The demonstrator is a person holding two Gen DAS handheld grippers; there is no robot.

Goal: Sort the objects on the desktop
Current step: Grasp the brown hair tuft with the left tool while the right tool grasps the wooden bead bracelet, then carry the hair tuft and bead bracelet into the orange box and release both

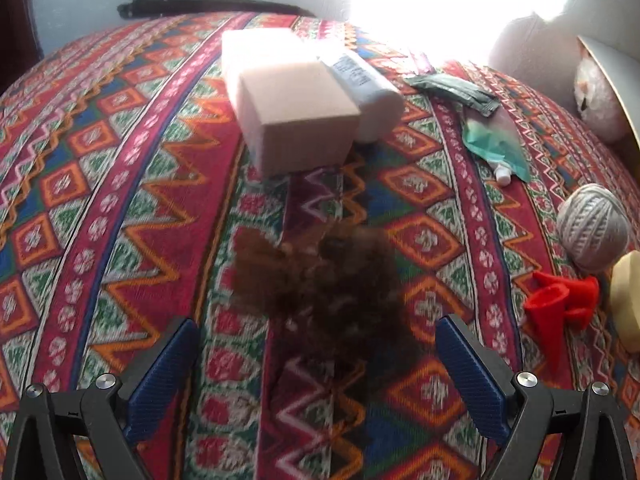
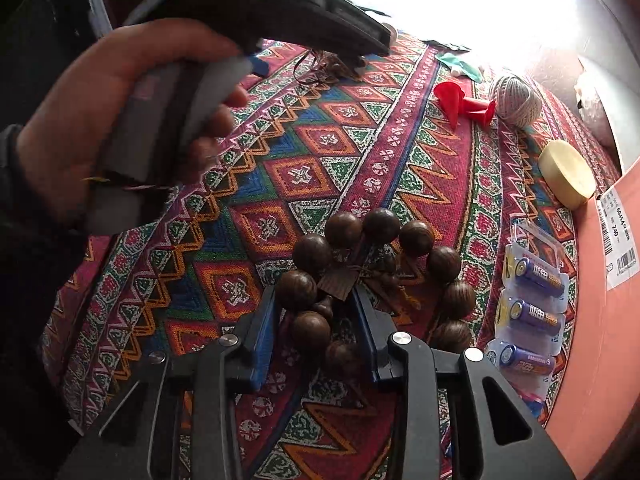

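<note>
R gripper (image 2: 316, 320) jaws pinched wooden bead bracelet (image 2: 376, 276) by near beads to lift it for sorting; L gripper (image 1: 316, 364) jaws wide, empty, over blurred brown tangle (image 1: 320, 280).

Both wrist cams are looking steeply down, sitting close over the patterned tabletop (image 1: 120, 160); they're sharing the red funnels (image 1: 560, 304) and yarn ball (image 2: 516, 98).
</note>
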